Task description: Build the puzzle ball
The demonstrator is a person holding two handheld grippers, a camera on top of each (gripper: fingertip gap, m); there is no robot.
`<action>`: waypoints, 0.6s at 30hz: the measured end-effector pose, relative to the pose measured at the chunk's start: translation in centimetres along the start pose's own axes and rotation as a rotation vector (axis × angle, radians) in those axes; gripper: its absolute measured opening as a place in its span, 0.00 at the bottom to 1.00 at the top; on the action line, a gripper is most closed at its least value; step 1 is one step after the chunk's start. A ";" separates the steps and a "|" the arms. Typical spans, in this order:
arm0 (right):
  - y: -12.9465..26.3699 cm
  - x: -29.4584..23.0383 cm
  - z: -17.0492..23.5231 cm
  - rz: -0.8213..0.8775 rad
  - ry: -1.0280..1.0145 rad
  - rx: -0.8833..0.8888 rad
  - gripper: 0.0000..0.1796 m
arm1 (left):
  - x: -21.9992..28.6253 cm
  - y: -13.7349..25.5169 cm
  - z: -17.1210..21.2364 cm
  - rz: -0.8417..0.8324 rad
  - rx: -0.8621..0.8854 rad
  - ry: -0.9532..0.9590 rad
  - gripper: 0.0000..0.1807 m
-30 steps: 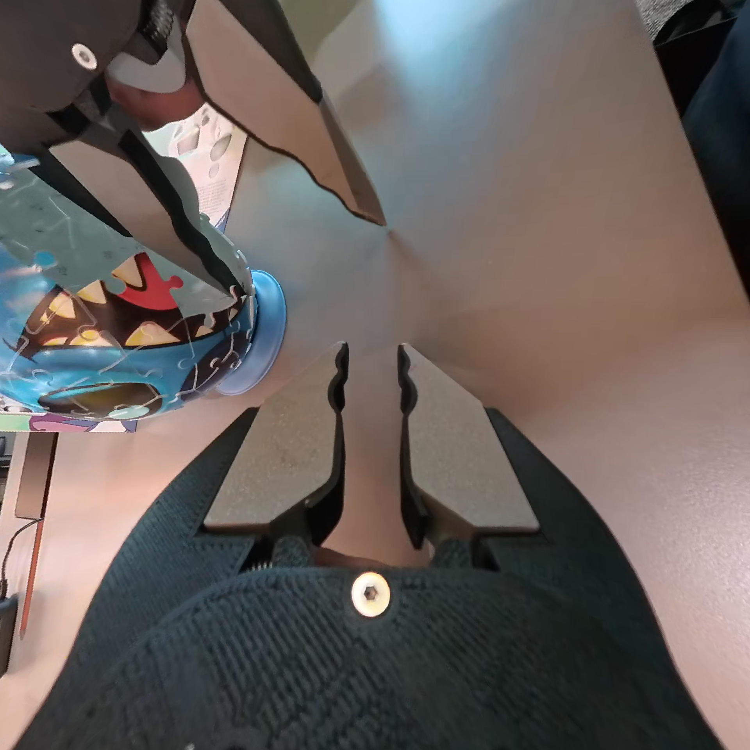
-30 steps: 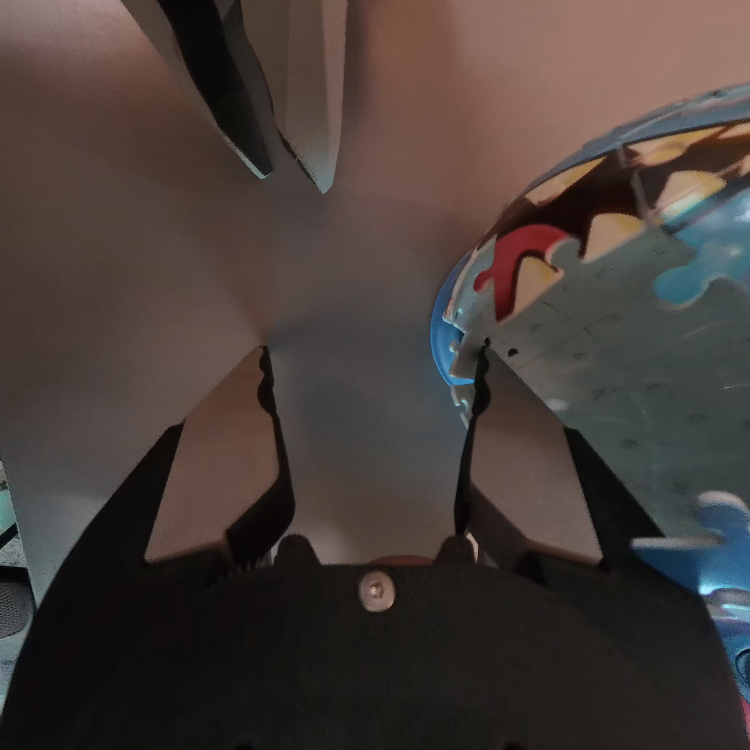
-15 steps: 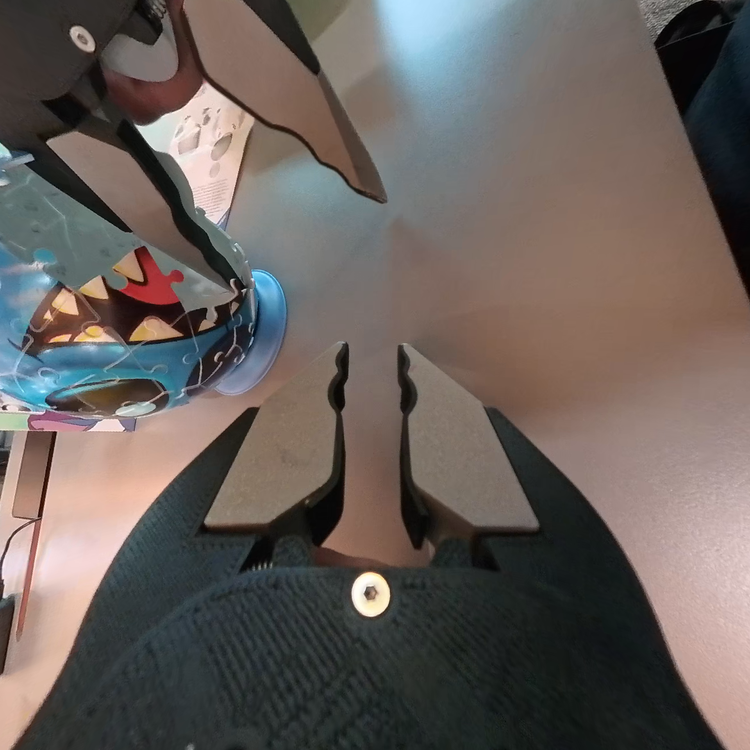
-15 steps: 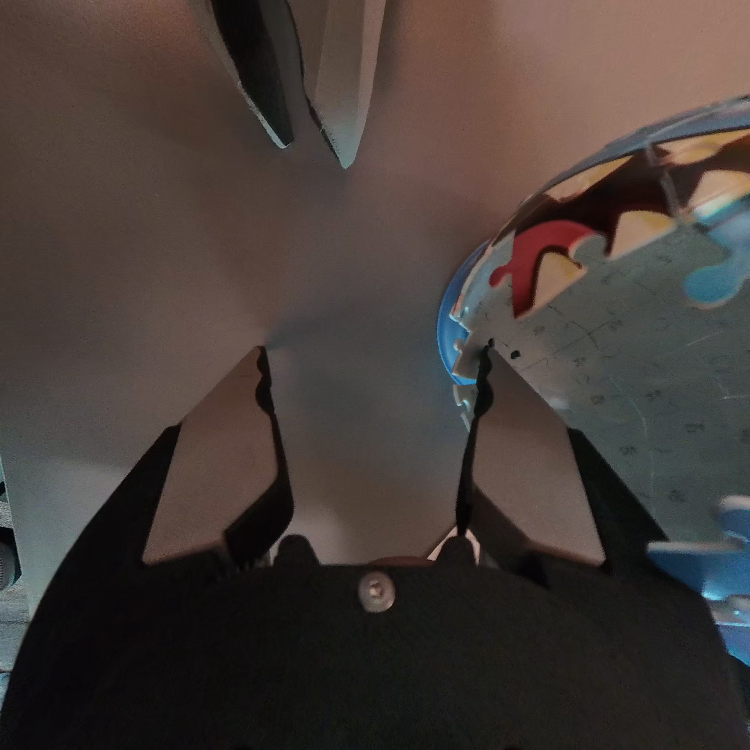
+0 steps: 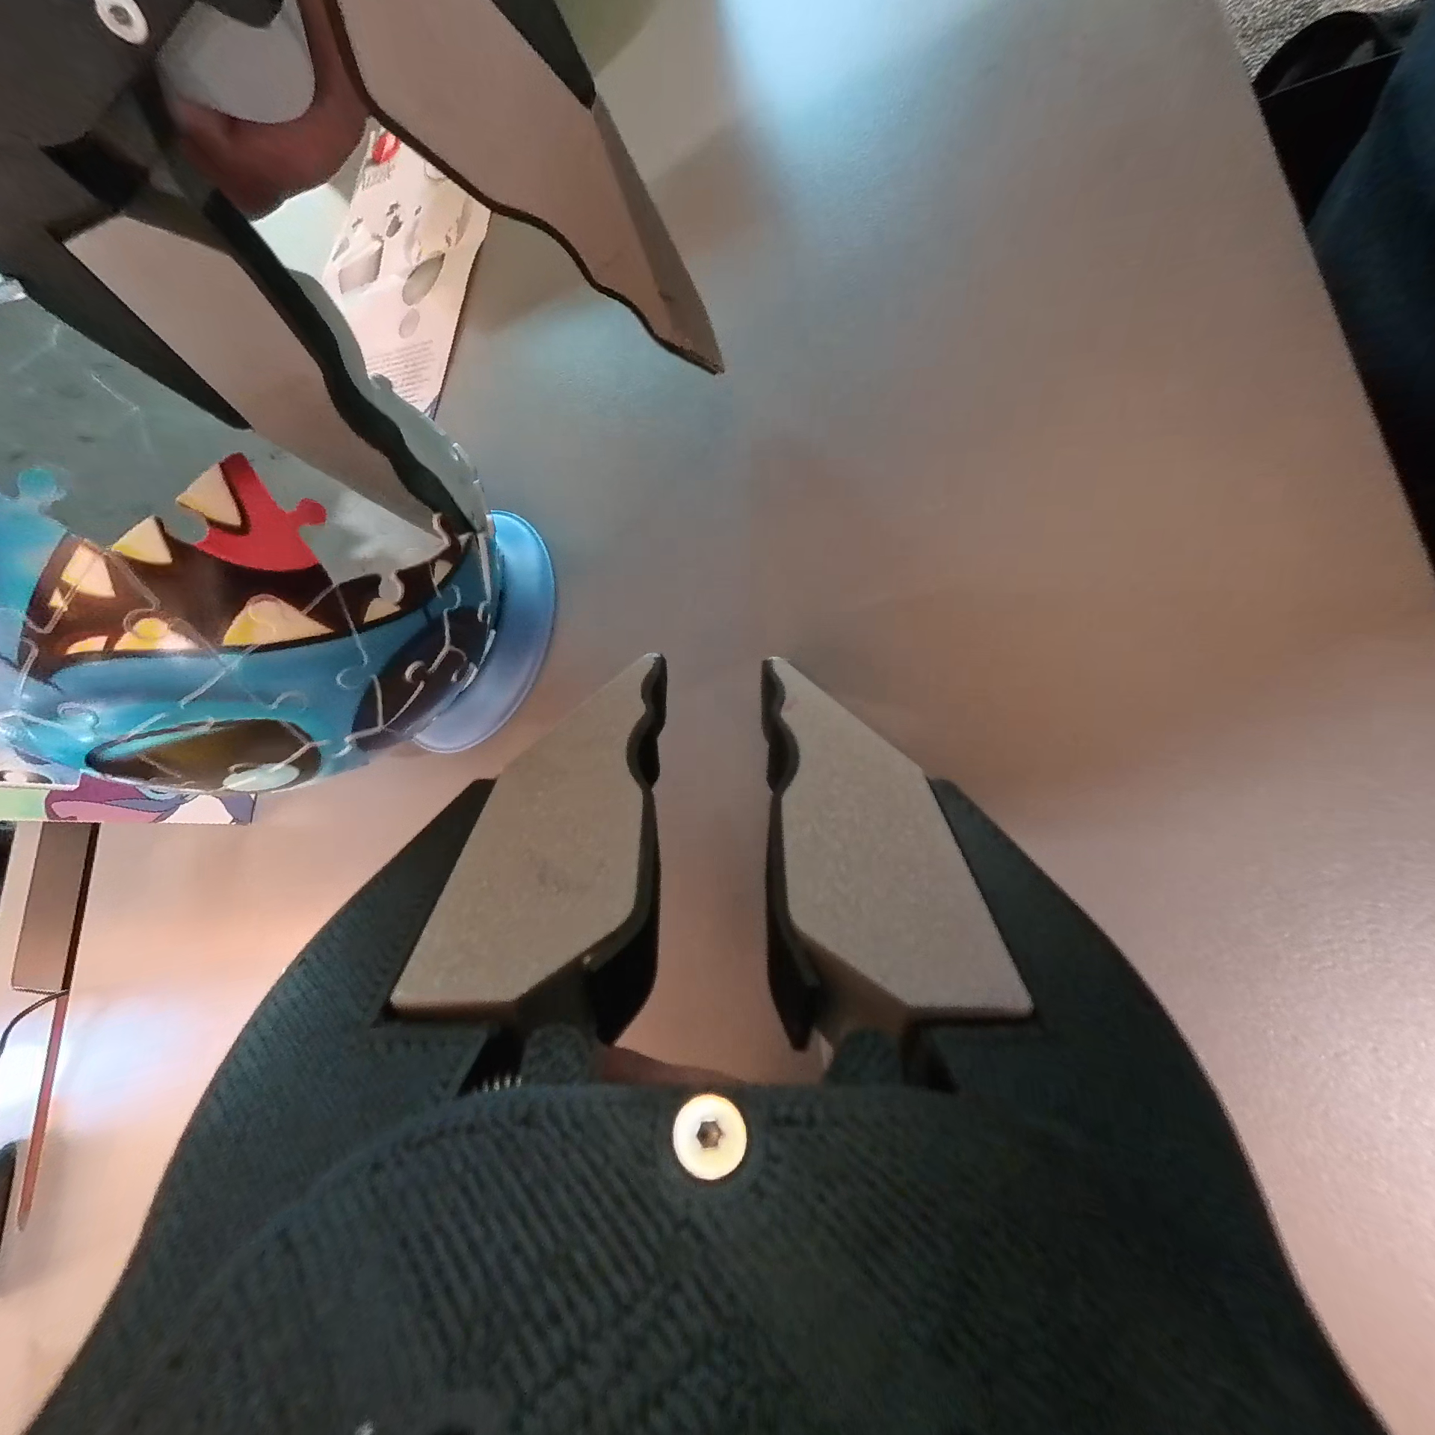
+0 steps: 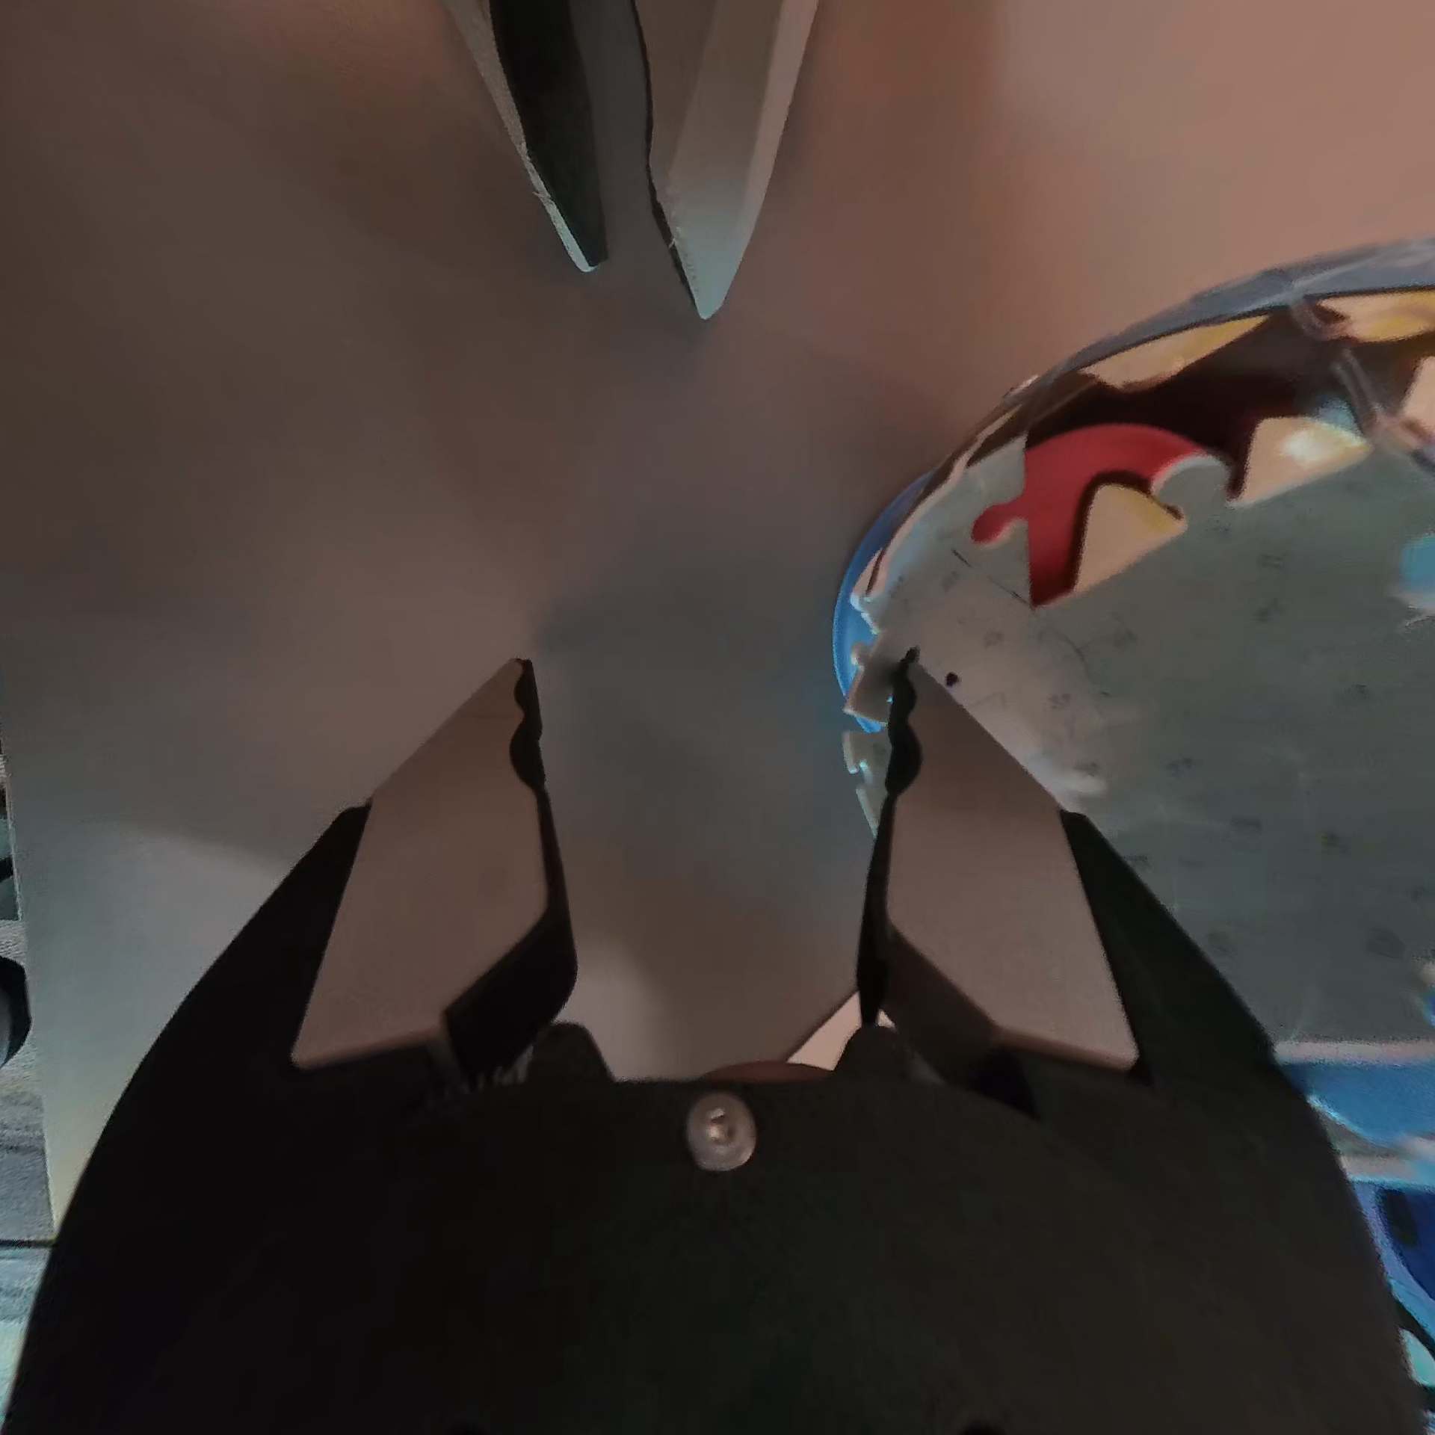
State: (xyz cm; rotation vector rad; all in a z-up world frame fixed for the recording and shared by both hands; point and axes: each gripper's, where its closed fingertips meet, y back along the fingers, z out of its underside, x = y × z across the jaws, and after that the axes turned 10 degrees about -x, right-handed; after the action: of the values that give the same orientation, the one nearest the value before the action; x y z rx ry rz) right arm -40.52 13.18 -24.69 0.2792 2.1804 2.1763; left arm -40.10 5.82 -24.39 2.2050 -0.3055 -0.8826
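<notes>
both jaws spread: right gripper (image 6: 714, 664) at puzzle ball (image 6: 1211, 699) edge, left gripper (image 5: 713, 668) over bare table (image 5: 1009, 466).

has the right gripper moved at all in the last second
Yes. In the left wrist view the right gripper has shifted slightly up the frame against the printed sheet, its lower finger still touching the puzzle ball.

Puzzle ball (image 5: 233, 637): cut off at the 9 o'clock edge of the left wrist view, its upper part hidden behind one of the right gripper's fingers (image 5: 256, 365). In the right wrist view the ball (image 6: 1211, 738) runs off the 3 o'clock edge and is blurred there. Printed sheet (image 5: 411, 256) at 11 o'clock: largely covered by the right gripper (image 5: 575, 446), its pictures too small to tell. Blue base (image 5: 528, 621): mostly hidden behind the ball. Left gripper (image 6: 648, 291): only fingertips enter at 12 o'clock.
</notes>
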 end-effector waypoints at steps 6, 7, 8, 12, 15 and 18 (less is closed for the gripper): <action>0.0 -0.1 0.1 -0.011 0.012 -0.004 0.51 | 0.0 0.0 0.0 0.001 0.000 0.002 0.12; 0.0 -0.1 0.2 -0.009 0.015 -0.008 0.50 | 0.0 0.0 0.1 0.000 0.000 0.001 0.12; 0.0 0.0 0.3 -0.003 0.020 -0.013 0.48 | 0.0 0.0 0.1 0.000 -0.001 0.001 0.12; 0.1 0.2 0.3 0.011 0.026 -0.011 0.46 | 0.0 0.0 0.1 -0.002 -0.002 -0.001 0.12; 0.2 0.3 0.3 0.011 0.010 -0.008 0.45 | 0.0 0.0 0.1 -0.002 -0.002 -0.001 0.12; 0.4 0.5 0.0 0.030 -0.001 0.020 0.43 | -0.1 0.0 0.1 -0.001 -0.001 0.001 0.12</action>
State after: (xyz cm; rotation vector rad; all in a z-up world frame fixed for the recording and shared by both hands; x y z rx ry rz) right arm -40.95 13.25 -24.20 0.3153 2.2129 2.1699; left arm -40.19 5.80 -24.40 2.2052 -0.3032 -0.8821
